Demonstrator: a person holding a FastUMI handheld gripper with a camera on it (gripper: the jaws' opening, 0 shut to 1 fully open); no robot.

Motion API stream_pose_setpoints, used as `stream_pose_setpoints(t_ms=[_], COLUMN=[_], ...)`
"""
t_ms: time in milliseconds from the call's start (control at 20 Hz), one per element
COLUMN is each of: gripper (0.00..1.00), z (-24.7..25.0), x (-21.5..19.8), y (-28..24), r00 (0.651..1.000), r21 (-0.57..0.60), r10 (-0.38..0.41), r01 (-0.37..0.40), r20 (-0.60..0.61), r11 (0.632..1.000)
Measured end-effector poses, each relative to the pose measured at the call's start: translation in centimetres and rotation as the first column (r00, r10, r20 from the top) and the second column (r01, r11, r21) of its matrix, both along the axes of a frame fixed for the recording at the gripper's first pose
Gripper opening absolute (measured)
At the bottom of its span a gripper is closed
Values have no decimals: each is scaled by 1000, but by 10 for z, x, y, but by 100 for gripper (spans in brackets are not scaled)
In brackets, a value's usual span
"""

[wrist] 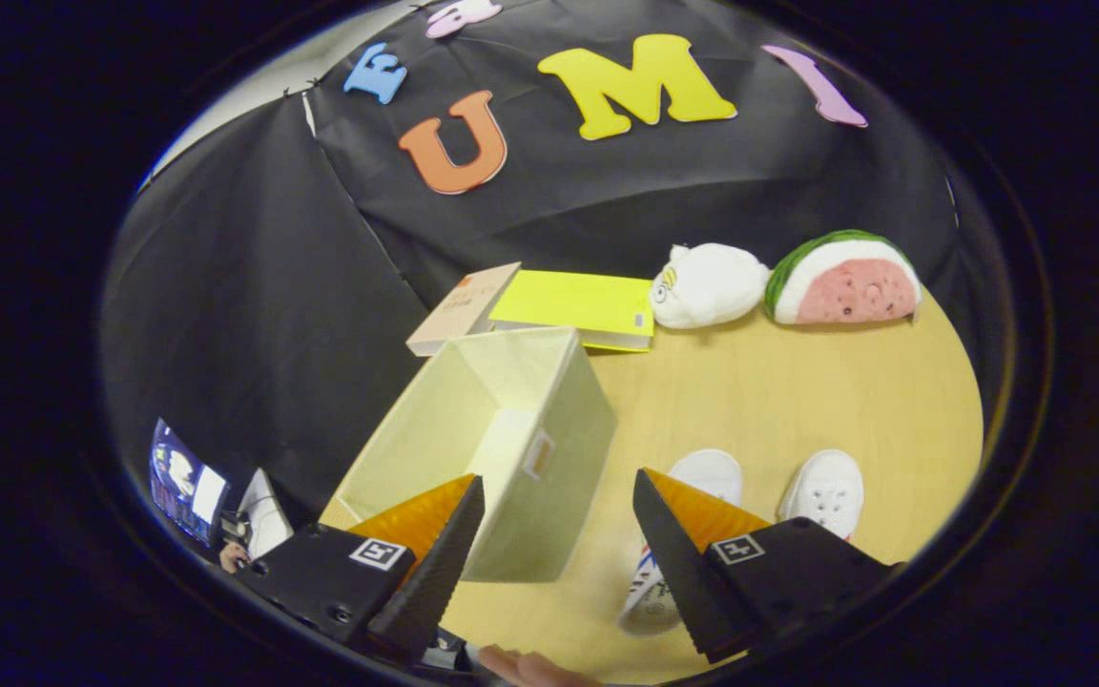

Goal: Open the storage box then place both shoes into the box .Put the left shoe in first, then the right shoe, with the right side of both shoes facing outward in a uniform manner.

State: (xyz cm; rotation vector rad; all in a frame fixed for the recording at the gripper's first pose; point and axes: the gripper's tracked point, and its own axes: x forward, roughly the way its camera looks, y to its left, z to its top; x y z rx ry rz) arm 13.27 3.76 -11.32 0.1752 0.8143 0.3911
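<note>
Box [502,434] already open, lying near worktop's [778,401] left edge. Tool [559,534] spread wide, gripping nothing, above box corner. Two shoes side by side toward near right corner: one [683,534], other [826,494]. Next, probably: reach left shoe, pinch it.
</note>
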Motion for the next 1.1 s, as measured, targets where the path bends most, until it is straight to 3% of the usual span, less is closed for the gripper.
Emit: stream_pose_setpoints(t_ms=[550, 800, 1100], gripper=[100, 100, 97], z=[-100, -136, -145], x=[-21, -30, -28], y=[-65, -81, -81], r00=[969, 933, 909], r21=[-175, -269, -306], r10=[-151, -189, -199], r01=[117, 106, 84], r20=[-194, -306, -367], r11=[978, 957, 948])
